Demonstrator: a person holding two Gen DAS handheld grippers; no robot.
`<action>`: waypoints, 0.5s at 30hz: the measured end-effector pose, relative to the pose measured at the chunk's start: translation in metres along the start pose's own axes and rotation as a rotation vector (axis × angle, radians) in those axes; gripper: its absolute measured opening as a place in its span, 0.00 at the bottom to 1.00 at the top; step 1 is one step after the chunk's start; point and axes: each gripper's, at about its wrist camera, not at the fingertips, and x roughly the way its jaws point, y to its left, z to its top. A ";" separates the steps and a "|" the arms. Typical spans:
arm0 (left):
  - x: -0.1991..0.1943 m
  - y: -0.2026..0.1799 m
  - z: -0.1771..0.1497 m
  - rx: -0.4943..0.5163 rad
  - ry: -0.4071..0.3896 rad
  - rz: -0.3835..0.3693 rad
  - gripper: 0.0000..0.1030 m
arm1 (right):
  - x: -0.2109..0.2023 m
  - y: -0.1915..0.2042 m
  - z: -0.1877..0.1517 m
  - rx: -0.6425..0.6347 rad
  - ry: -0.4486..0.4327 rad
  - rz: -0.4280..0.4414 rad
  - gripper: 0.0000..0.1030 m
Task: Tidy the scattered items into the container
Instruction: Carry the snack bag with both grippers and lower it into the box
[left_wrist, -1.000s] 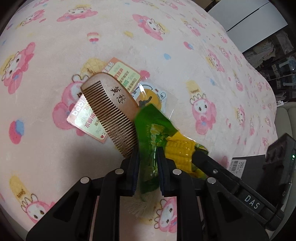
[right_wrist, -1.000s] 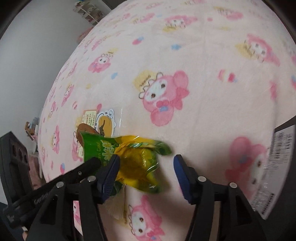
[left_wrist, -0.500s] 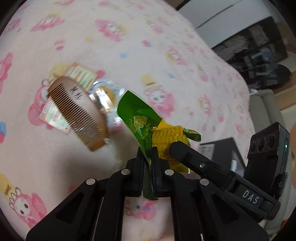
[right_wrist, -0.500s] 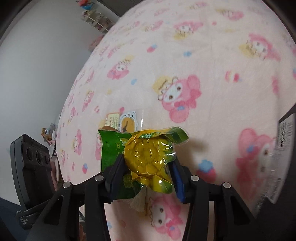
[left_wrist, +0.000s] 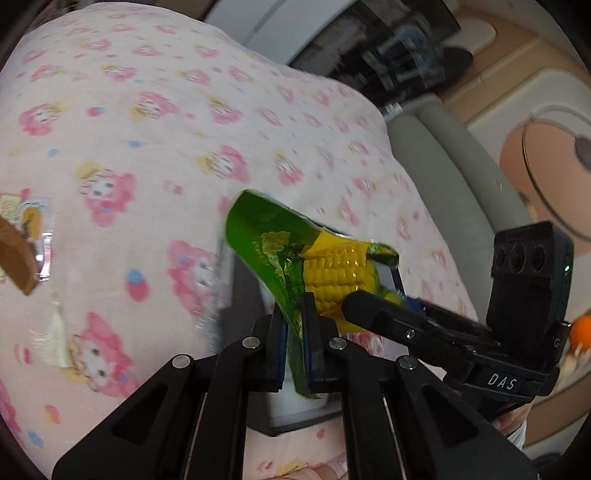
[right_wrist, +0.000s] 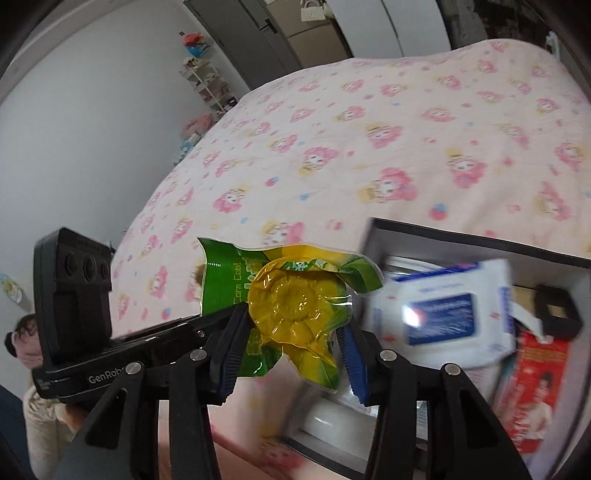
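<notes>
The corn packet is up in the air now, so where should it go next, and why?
Probably carry the corn packet sideways over the open black box, then lower it. Both the left gripper and the right gripper grip it, it hangs above the pink blanket, and the box sits beside it.

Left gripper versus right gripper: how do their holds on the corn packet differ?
The left gripper is fully shut, pinching the flat green wrapper edge; the right gripper is part open, its pads clamped around the thick yellow cob end. Both hold the same corn packet above the box.
</notes>
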 end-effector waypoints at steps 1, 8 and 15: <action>0.010 -0.010 -0.002 0.014 0.027 -0.005 0.03 | -0.008 -0.011 -0.005 -0.005 -0.008 -0.016 0.42; 0.084 -0.058 -0.019 0.092 0.167 0.030 0.03 | -0.022 -0.090 -0.034 0.036 -0.001 -0.064 0.42; 0.127 -0.064 -0.037 0.157 0.249 0.090 0.03 | -0.011 -0.124 -0.050 0.049 0.087 -0.125 0.43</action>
